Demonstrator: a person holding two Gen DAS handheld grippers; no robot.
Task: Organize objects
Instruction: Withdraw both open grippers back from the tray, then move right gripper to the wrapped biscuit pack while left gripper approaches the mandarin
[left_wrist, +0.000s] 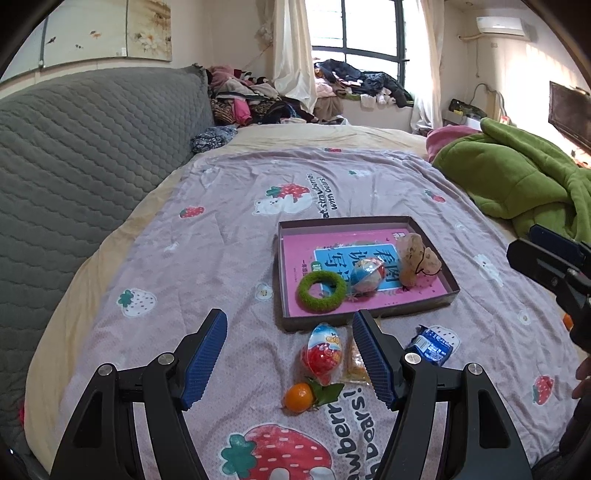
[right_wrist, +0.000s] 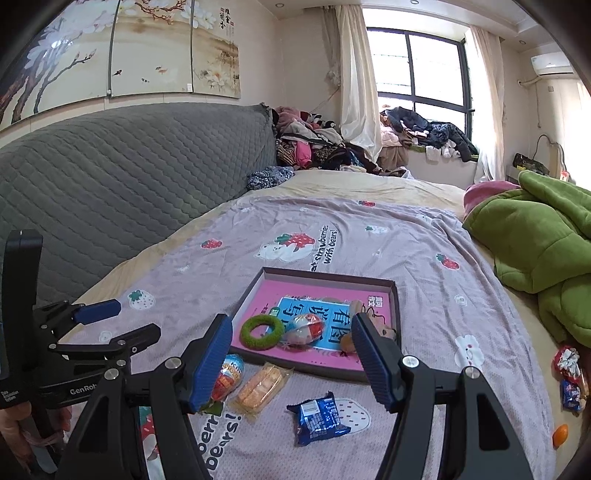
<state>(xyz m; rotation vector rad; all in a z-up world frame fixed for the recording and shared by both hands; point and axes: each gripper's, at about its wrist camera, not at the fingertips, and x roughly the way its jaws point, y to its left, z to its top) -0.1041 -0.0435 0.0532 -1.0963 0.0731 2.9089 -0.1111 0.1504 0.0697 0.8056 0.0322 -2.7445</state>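
Both grippers, left gripper (left_wrist: 290, 356) and right gripper (right_wrist: 291, 363), gaping empty | red egg (left_wrist: 322, 357), orange (left_wrist: 299, 397), blue packet (right_wrist: 318, 419) lying before tray (left_wrist: 452, 286) | wafer pack (left_wrist: 356, 363) hiding half behind left finger

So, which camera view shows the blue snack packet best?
The right wrist view: the blue snack packet lies whole and unobstructed on the bedspread. In the left wrist view, the left tool's finger hides part of it.

Left tongs (left_wrist: 290, 356) agape, empty, right tongs (right_wrist: 291, 360) agape, seemingly empty, both angled downward

My lilac strawberry-print bedsheet (left_wrist: 229, 258) carries a dark box (left_wrist: 284, 295); inside it, a fuzzy green ring (left_wrist: 322, 289) on a pink book (left_wrist: 295, 254).
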